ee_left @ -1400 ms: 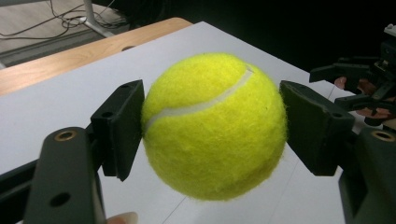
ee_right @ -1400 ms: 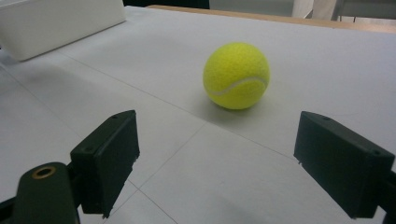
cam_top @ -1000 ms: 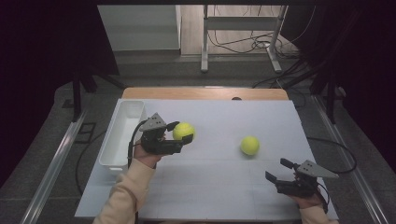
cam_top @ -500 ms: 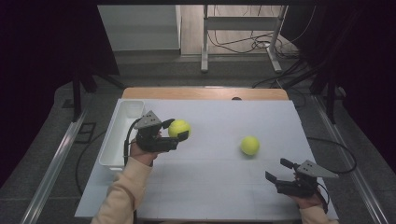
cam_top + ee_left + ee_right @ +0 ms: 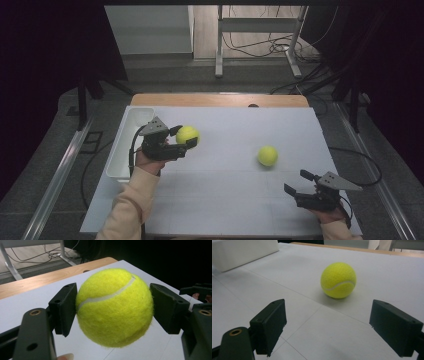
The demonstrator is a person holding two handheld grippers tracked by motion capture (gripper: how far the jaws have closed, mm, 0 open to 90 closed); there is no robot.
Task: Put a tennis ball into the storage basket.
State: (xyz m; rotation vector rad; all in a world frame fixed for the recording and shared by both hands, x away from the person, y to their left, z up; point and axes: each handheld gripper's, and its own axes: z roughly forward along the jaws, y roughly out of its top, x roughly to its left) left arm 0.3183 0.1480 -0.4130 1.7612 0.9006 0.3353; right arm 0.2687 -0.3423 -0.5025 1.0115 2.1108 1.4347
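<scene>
The table carried a white cover sheet across most of its top, with a strip of bare wood exposed along the far edge. A white rectangular bin stood at the left edge of the sheet, its long side running away from the person.

The left tool was positioned just to the right of the bin, above the left half of the sheet, and pointed toward the right side of the table. Its jaws were clamped on the held tennis ball. In the left gripper view, both black pads pressed against opposite sides of that ball, and the ball hung clear of the sheet with its white seam curving across the upper face. A fingertip of the person was visible at the bottom edge of that view.

The right tool was located near the front right corner of the sheet and pointed toward the left and far side. Its jaws stood apart with nothing between them. In the right gripper view, the two pads framed open sheet surface.

The second tennis ball rested on the sheet to the right of centre, well apart from the held ball and near the right tool without touching it. In the right gripper view, this ball lay beyond the open jaws, with the bin visible at the upper left.
</scene>
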